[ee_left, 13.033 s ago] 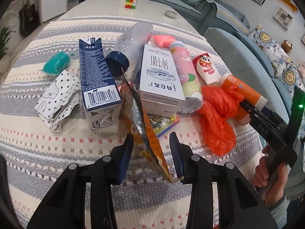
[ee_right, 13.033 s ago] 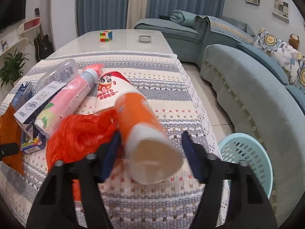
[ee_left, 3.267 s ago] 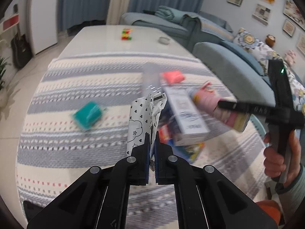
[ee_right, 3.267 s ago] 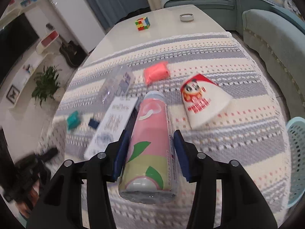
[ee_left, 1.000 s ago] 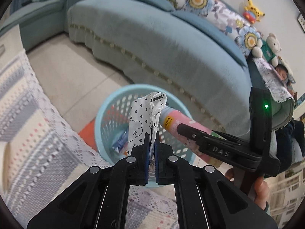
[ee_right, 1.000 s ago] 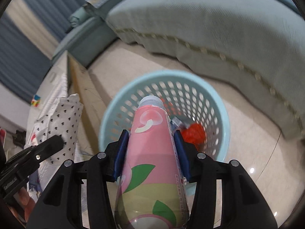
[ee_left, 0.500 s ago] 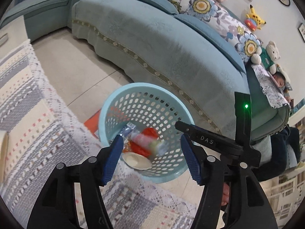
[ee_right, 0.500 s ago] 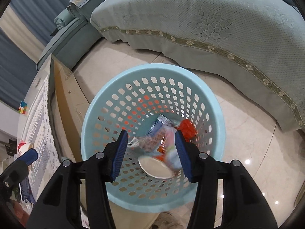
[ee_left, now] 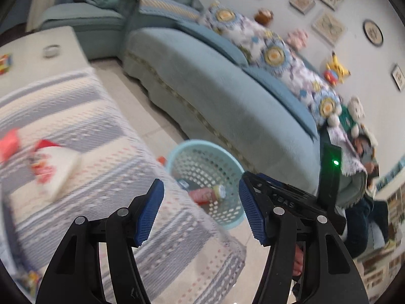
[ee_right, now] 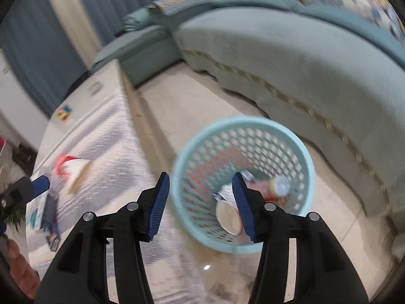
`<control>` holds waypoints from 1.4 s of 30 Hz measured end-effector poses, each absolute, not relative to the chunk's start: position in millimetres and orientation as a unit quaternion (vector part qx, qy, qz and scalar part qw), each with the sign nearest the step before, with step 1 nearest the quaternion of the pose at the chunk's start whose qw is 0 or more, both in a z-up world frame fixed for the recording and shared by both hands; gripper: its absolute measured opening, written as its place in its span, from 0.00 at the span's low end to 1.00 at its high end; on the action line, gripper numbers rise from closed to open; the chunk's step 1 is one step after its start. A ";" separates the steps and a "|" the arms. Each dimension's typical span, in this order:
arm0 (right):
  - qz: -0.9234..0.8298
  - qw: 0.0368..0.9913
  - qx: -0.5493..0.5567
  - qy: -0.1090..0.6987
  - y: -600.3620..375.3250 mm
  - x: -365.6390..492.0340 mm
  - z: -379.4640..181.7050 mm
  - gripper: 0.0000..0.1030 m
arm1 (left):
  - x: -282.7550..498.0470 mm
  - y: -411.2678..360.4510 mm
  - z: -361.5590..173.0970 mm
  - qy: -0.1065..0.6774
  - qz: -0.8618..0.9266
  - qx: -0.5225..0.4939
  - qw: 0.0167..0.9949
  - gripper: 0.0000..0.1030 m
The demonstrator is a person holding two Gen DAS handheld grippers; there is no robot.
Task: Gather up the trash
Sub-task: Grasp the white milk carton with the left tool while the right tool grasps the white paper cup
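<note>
The light blue mesh basket (ee_left: 229,157) (ee_right: 301,147) stands on the floor between the table and the sofa. Inside it lie the pink bottle (ee_left: 206,193) (ee_right: 274,187), a white cup (ee_right: 227,216) and other wrappers. My left gripper (ee_left: 201,212) is open and empty above the table's edge. My right gripper (ee_right: 201,202) is open and empty above the basket's near rim; it also shows in the left wrist view (ee_left: 291,202). A white and red cup (ee_left: 54,167) (ee_right: 73,171) lies on the striped tablecloth (ee_left: 76,126).
The teal sofa (ee_left: 227,96) (ee_right: 303,50) runs close behind the basket. Cartons and wrappers (ee_right: 48,217) lie on the table's left part. A colour cube (ee_right: 63,112) and a small ring (ee_left: 52,49) sit on the bare far end of the table.
A second ago both grippers held trash over the basket; they opened and the dotted wrapper and pink bottle dropped in. Both views have since swung back towards the table.
</note>
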State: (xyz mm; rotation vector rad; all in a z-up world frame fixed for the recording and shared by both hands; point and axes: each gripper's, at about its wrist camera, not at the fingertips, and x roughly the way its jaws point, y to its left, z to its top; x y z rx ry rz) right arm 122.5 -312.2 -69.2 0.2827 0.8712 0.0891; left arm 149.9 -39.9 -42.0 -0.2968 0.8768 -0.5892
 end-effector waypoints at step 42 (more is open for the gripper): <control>0.223 0.857 0.034 0.463 -45.0 241.3 -130.4 0.83 | 125.2 167.9 -105.3 0.478 0.063 -0.094 0.871 0.61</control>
